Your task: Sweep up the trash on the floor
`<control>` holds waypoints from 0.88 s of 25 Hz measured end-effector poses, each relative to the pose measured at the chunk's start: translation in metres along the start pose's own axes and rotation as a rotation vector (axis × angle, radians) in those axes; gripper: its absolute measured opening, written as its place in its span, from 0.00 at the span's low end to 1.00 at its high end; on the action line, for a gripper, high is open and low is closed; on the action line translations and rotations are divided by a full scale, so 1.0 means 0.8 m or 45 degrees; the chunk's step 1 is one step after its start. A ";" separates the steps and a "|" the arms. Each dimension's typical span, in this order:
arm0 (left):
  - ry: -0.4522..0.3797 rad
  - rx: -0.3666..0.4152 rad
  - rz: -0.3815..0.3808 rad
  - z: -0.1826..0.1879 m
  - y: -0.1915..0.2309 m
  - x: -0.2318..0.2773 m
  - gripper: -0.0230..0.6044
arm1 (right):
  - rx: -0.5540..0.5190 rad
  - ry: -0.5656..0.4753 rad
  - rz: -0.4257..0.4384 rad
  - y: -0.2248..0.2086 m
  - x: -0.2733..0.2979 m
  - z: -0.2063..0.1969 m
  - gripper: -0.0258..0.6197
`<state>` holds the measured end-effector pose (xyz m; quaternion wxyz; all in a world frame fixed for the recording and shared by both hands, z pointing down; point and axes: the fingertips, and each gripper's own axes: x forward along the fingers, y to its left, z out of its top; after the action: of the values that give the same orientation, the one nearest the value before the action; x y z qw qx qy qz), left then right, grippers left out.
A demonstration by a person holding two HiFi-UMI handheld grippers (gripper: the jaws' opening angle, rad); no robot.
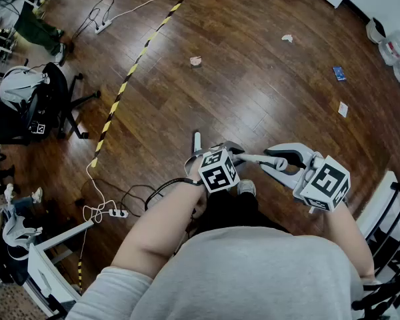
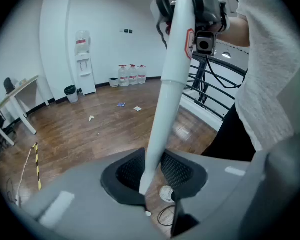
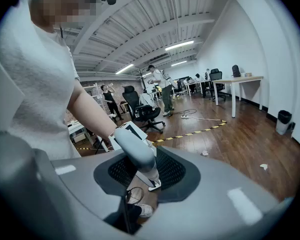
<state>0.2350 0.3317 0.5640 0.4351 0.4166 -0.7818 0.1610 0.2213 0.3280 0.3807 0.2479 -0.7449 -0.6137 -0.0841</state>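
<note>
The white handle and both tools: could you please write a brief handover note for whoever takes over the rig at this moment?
Left tool: shut on the white handle, farther down it.
Right tool: shut on the same handle's end.
Trash: crumpled paper, white scrap, blue packet and white card all lie loose on the wooden floor ahead.
Done: handle in both tools; nothing gathered.
Left: sweep all four pieces together; the sweeping end is out of view, so check it first.

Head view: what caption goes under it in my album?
Left gripper and right gripper clamp a white pole above brown wooden floor littered with paper scraps.
</note>
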 end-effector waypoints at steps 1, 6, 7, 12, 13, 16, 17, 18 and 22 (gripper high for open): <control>0.006 0.001 -0.001 0.002 0.000 0.001 0.18 | 0.000 -0.001 0.005 -0.002 -0.003 0.000 0.20; 0.035 0.000 0.007 0.011 0.002 0.007 0.18 | 0.000 -0.001 0.033 -0.009 -0.013 -0.004 0.20; 0.041 -0.003 0.010 0.012 0.002 0.007 0.18 | 0.000 -0.004 0.039 -0.010 -0.015 -0.005 0.20; 0.047 0.000 0.029 0.023 0.010 0.005 0.17 | 0.006 -0.038 0.066 -0.021 -0.022 0.002 0.20; 0.046 0.001 0.035 0.026 0.013 0.004 0.17 | 0.007 -0.045 0.072 -0.024 -0.024 0.006 0.20; 0.046 0.011 0.064 0.035 0.030 0.000 0.17 | 0.012 -0.062 0.085 -0.038 -0.024 0.020 0.20; 0.045 0.013 0.072 0.037 0.037 -0.003 0.17 | 0.015 -0.067 0.087 -0.044 -0.023 0.024 0.20; 0.043 0.016 0.077 0.038 0.044 -0.005 0.17 | 0.020 -0.072 0.089 -0.050 -0.021 0.029 0.20; 0.045 0.053 0.091 0.035 0.088 -0.018 0.17 | 0.054 -0.098 0.085 -0.085 -0.003 0.051 0.20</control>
<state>0.1680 0.3639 0.5440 0.4341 0.3943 -0.7848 0.2003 0.1484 0.3535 0.3621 0.2427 -0.7622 -0.5991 -0.0339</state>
